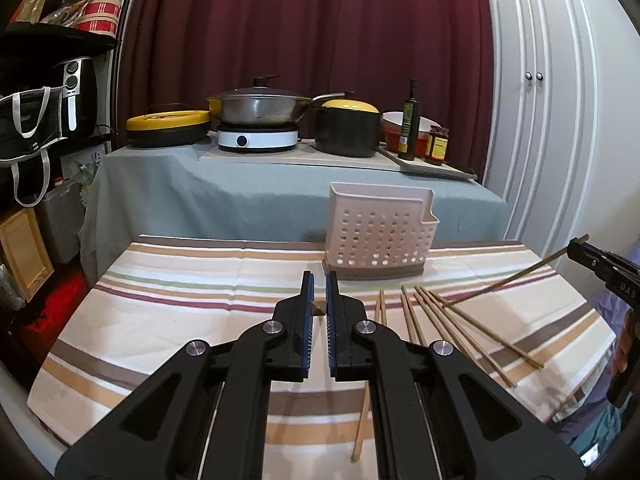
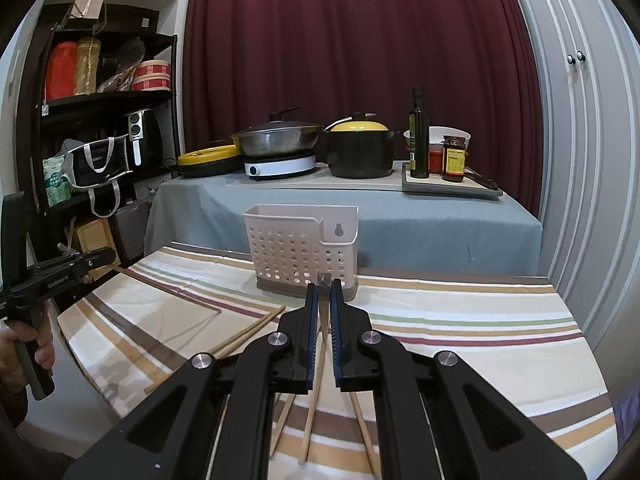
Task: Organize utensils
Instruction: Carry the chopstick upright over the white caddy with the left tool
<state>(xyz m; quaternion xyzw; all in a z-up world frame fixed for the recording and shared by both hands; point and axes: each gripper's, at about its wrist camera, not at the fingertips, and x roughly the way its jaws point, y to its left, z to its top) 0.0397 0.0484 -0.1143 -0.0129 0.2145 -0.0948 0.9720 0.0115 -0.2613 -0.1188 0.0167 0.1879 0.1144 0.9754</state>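
Observation:
A white perforated utensil holder [image 1: 380,236] [image 2: 296,244] stands at the far side of the striped tablecloth [image 1: 180,320]. Several wooden chopsticks [image 1: 460,328] lie loose on the cloth in front of it, to the right of my left gripper [image 1: 319,276]. Its jaws are nearly together, with a short brown chopstick piece [image 1: 319,310] between the pads. My right gripper [image 2: 324,285] is shut on a chopstick [image 2: 316,368] that runs back under it. In the left wrist view that chopstick [image 1: 516,276] slants down from the right gripper [image 1: 576,246] towards the loose pile.
Behind the striped table is a grey-clothed table [image 1: 240,184] with a wok [image 1: 258,106] on a hotplate, pots, an oil bottle [image 1: 411,124] and jars. A dark shelf [image 2: 100,100] stands at the left, white cupboard doors [image 1: 540,100] at the right. A hand [image 2: 24,344] holds the left gripper's handle.

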